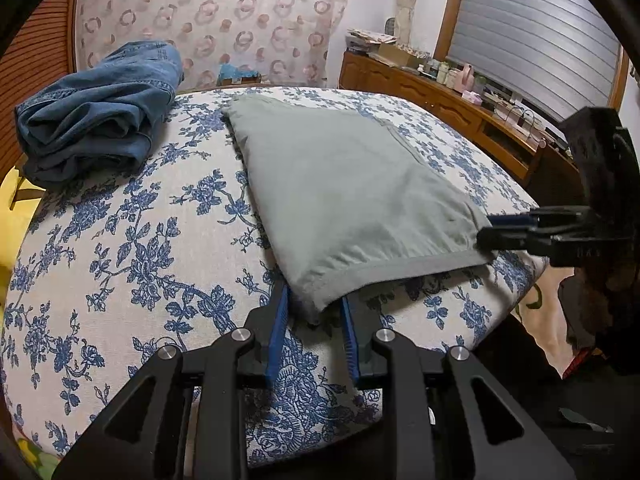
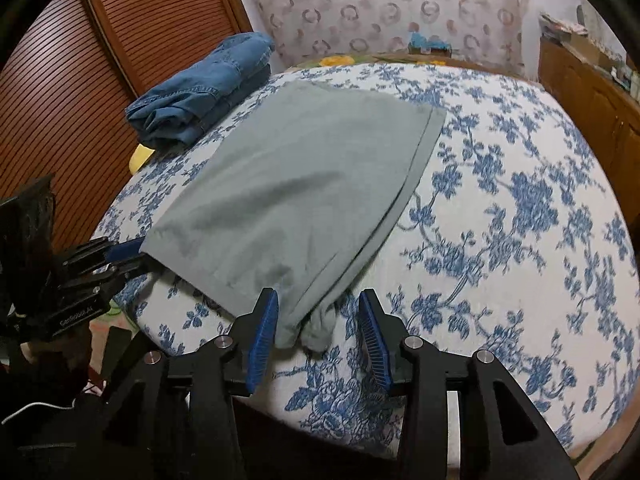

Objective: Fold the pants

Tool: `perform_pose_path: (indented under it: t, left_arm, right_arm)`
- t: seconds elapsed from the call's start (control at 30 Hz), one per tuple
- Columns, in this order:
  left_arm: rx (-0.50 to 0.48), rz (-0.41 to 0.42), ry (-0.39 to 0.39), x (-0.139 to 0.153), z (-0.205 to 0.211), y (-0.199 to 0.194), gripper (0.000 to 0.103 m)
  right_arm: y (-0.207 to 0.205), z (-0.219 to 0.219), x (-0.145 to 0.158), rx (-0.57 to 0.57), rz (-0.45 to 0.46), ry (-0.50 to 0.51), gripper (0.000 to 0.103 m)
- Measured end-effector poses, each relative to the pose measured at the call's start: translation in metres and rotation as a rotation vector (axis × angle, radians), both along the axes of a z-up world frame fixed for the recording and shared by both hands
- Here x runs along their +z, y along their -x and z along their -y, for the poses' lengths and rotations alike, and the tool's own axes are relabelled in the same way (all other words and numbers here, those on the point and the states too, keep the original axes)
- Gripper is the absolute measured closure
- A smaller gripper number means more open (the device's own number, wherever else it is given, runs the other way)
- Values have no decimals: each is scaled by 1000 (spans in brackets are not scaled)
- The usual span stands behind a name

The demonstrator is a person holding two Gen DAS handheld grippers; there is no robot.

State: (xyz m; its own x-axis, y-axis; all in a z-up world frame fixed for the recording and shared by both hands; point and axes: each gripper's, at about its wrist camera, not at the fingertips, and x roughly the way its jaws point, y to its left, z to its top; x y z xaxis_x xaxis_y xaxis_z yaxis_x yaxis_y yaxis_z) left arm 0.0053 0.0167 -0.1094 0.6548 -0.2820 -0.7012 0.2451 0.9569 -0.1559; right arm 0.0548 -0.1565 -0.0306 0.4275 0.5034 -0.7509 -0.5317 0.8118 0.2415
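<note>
The grey pants lie folded flat on the flowered table, their near corners at its near edge. The left gripper is partly open, a corner between its pads without clear pressure. The right gripper stands open around the other corner. Folded jeans sit far left; the table's right side is bare cloth

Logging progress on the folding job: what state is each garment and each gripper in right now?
grey pants: folded flat on the floral-covered table, near corners between the grippers' pads.
denim jeans: folded, bundled at the far corner, untouched.
left gripper: open, corner between its pads, not pressed.
right gripper: open, bunched corner between its pads, not pressed.
</note>
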Motion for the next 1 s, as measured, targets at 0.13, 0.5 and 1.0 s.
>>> perform_pose_path:
  t: [0.13, 0.5, 1.0]
  left_arm:
    - [0, 3, -9, -1, 1, -2, 77]
    - [-36, 72, 17, 24, 6, -5, 90]
    - [-96, 231, 56, 106, 15, 0, 91]
  right_arm:
    - [1, -2, -2, 4, -4, -15, 59]
    - [2, 3, 6, 69, 34, -93, 91]
    - [8, 51, 75, 47, 188, -230, 92]
